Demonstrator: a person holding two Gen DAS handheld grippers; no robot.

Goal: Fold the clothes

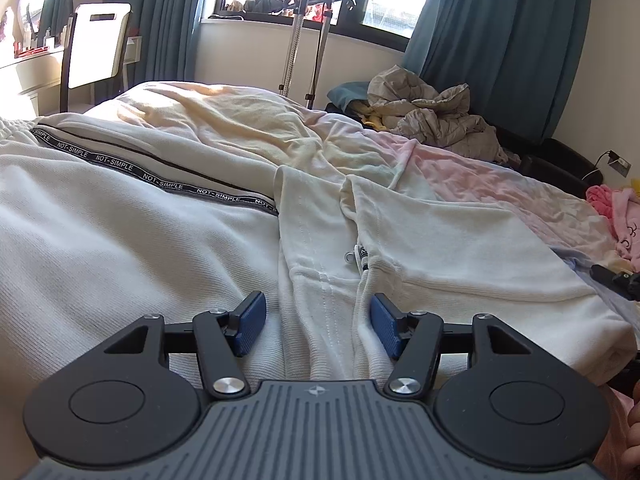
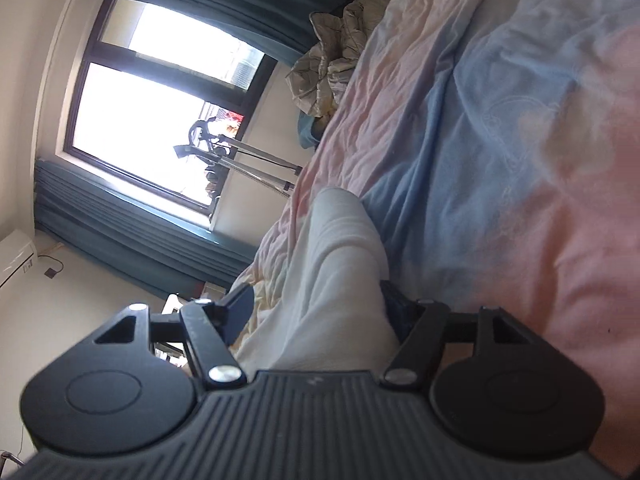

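Observation:
White sweatpants (image 1: 168, 240) with a black "NOT-SIMPLE" side stripe (image 1: 160, 182) lie across the bed, waistband and drawstring (image 1: 360, 260) toward me. My left gripper (image 1: 318, 322) is open, its blue pads on either side of the waistband cloth by the drawstring, resting on it. My right gripper (image 2: 320, 312) is rolled on its side and open, with a bunched fold of the white cloth (image 2: 340, 272) between its jaws, lifted off the bed. The right gripper's tip (image 1: 616, 278) shows at the right edge of the left wrist view.
The bed has a pink, blue and cream quilt (image 2: 500, 140). A crumpled grey jacket (image 1: 432, 116) lies at the far side, pink clothes (image 1: 618, 216) at the right edge. A white chair (image 1: 98, 46), a garment steamer stand (image 1: 304, 40) and teal curtains (image 1: 492, 40) stand by the window.

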